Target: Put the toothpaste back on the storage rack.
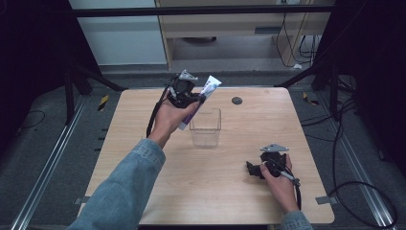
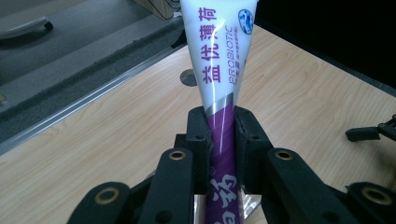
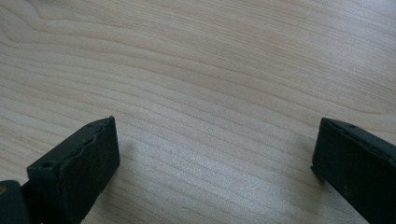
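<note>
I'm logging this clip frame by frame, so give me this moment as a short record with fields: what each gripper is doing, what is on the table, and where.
left gripper: raised above the table's far side, shut on the toothpaste tube
toothpaste tube: white and purple, tilted, lower end over the clear container
clear container: upright near the table's middle, looks empty
right gripper: low at the near right, open, nothing between its jaws
table: light wood, a dark round spot near the far edge

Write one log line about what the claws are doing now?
left claw: shut on toothpaste tube, above clear box | right claw: open, over table
</note>
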